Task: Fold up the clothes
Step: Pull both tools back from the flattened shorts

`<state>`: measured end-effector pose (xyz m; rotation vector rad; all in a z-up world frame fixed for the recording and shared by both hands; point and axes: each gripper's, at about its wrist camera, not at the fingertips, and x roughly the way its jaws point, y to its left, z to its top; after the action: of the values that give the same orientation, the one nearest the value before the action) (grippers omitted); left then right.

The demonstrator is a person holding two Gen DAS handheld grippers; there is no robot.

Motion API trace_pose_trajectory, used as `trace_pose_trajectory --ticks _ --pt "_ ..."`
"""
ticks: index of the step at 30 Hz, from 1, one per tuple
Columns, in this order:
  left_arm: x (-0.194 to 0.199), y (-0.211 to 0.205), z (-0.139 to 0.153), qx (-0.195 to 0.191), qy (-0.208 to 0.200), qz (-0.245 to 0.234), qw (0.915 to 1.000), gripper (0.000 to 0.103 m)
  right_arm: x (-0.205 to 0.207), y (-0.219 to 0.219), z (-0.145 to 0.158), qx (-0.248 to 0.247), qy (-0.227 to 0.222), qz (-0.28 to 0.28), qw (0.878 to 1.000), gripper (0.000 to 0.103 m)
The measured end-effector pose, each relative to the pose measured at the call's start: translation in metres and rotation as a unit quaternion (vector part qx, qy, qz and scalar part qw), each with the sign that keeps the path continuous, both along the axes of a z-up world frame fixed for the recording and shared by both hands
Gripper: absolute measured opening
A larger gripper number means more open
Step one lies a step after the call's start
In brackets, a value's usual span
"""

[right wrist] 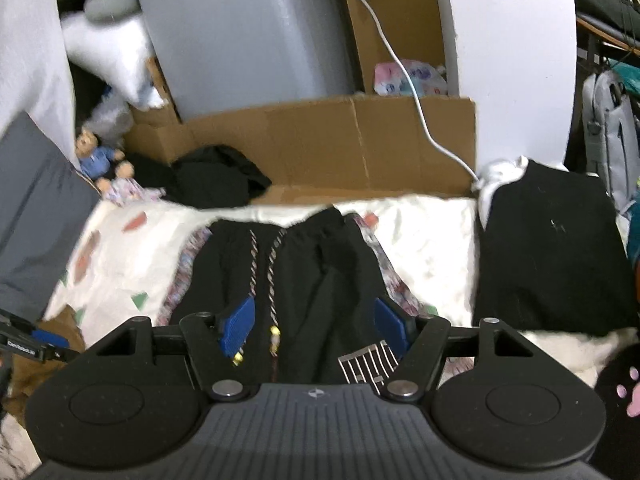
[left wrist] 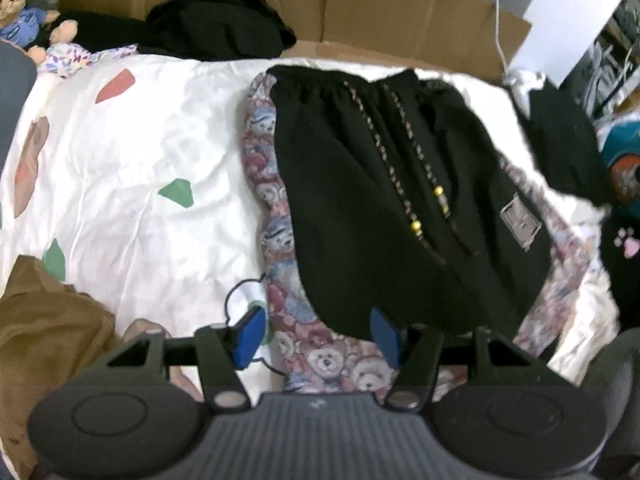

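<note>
A pair of black shorts (left wrist: pixel 380 200) was seen laid flat on a bed covered by a white sheet (left wrist: pixel 140 160) printed with coloured shapes. The elastic waistband lay at the far side, and two braided drawcords (left wrist: pixel 400 152) with gold beads at their ends ran down the front. A grey woven patch (left wrist: pixel 520 218) was sewn near one lower corner. Under the shorts, a garment printed with teddy bears (left wrist: pixel 276 240) was spread, its edges showing on both sides and along the near hem.

The left hand-held gripper (left wrist: pixel 318 334) was held with its blue pads apart above the near hem of the shorts, nothing being pressed between them. The right hand-held gripper (right wrist: pixel 314 330) was likewise held apart over the lower front of the shorts, with the cord ends and the patch seen between its pads but not gripped.

Around the shorts, a brown garment (left wrist: pixel 48 320) was bunched at the near left corner of the bed, a black heap (left wrist: pixel 220 20) lay at the far edge against a cardboard box (right wrist: pixel 320 140), and another black garment (right wrist: pixel 552 248) was spread to the right. A small doll in blue (right wrist: pixel 98 158) was propped at the far left. A white cable (right wrist: pixel 400 60) was draped over the cardboard.
</note>
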<state>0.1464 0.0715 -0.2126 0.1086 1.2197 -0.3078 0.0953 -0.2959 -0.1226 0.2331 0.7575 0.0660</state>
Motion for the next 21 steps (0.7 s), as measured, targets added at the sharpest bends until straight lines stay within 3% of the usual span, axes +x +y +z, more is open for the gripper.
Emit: trace_pose_trajectory --ticks 11,21 --pt "-0.003 0.020 -0.030 0.008 0.027 0.031 0.9991 0.062 0.005 0.020 -0.048 0.034 0.058 0.026 0.997 0.071" --pt "0.002 0.028 -0.065 0.012 0.063 0.035 0.9973 0.062 0.015 0.040 -0.060 0.036 0.080 0.053 0.995 0.071"
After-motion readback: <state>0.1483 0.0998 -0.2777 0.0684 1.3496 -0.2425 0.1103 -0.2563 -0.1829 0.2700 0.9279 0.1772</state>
